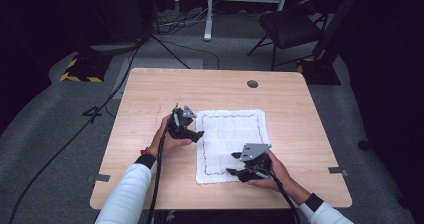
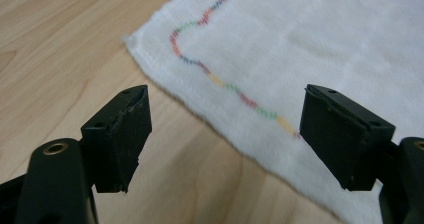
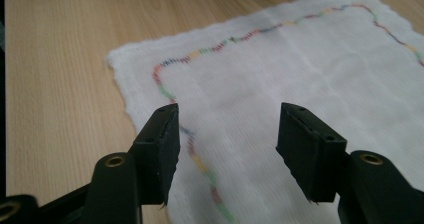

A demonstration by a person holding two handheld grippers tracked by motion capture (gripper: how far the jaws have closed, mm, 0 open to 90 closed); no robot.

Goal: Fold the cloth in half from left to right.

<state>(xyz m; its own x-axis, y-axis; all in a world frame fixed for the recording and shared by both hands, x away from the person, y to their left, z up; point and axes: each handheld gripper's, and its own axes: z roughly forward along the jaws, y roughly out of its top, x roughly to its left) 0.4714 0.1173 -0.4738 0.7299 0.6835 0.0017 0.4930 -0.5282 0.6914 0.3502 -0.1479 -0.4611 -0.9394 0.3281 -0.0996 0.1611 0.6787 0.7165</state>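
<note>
A white cloth (image 1: pixel 231 145) lies flat on a wooden table (image 1: pixel 150 91), a bit nearer the person's side than the middle. It has a wavy line of many colours sewn near its edge (image 2: pixel 215 79). The left gripper (image 1: pixel 196 135) sits at the left edge of the cloth, about halfway along that side. A hand (image 1: pixel 167 141) holds it from the left of the cloth. In the left gripper view its two black jaws stand wide apart with nothing held between them. One jaw is over the bare wood just beside the cloth, and the other is over the white cloth, so the cloth edge runs between them. The jaws do not press on the cloth. The right gripper (image 1: pixel 235 172) is over the near edge of the cloth, close to its right near corner. The other hand (image 1: pixel 272 173) holds it from the right of the cloth. In the right gripper view its jaws are also apart, a bit less wide, and nothing is pinched between them. They hang over the cloth, near one corner of it, and the coloured line (image 3: pixel 197 159) runs under the space between them. A small round hole (image 1: pixel 252 83) is in the table past the far edge of the cloth. Behind the table, far from the cloth, a black chair (image 1: pixel 292 26) stands on the grey floor (image 1: pixel 45 124), and black cables (image 1: pixel 100 109) lie there too.
</note>
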